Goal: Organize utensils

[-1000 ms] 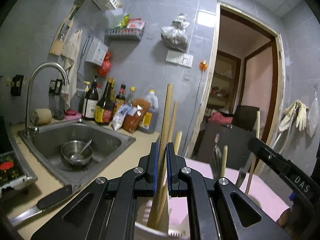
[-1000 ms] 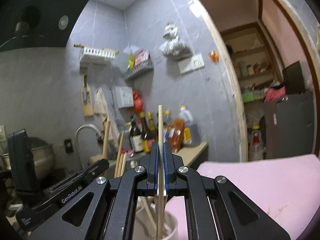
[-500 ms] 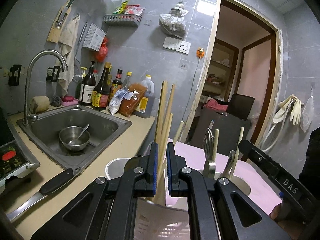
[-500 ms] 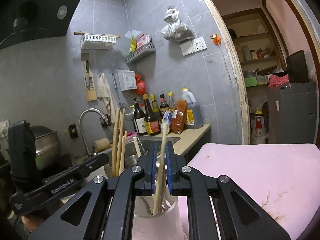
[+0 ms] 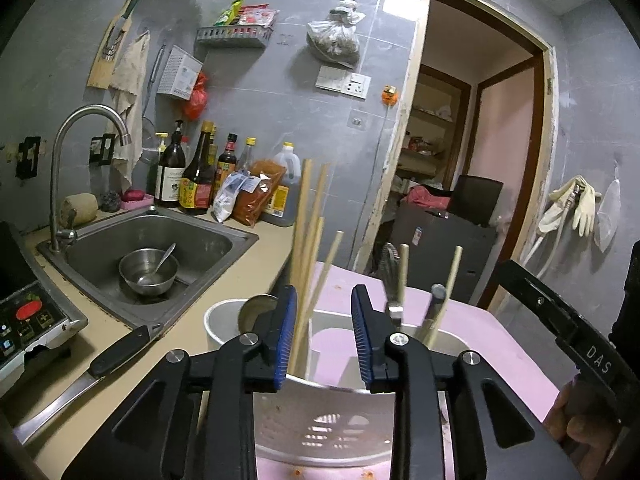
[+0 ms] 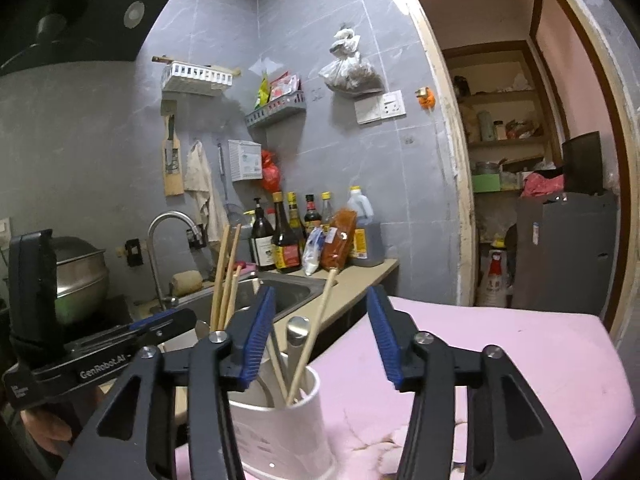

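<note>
My left gripper is open and empty just above a white perforated utensil holder. Several wooden chopsticks stand in it, leaning by the left finger. A second white cup to the right holds chopsticks and metal cutlery. My right gripper is open and empty above that white cup, where a released chopstick leans beside a metal handle. The left gripper's body shows at left in the right wrist view.
A pink table top carries the cups. To the left are a steel sink with a bowl, a tap, a knife on the beige counter, and sauce bottles by the wall. A doorway opens at right.
Both grippers have opened and let go of their chopsticks, which now stand in the holders. Both have drawn back and tilted down slightly.
</note>
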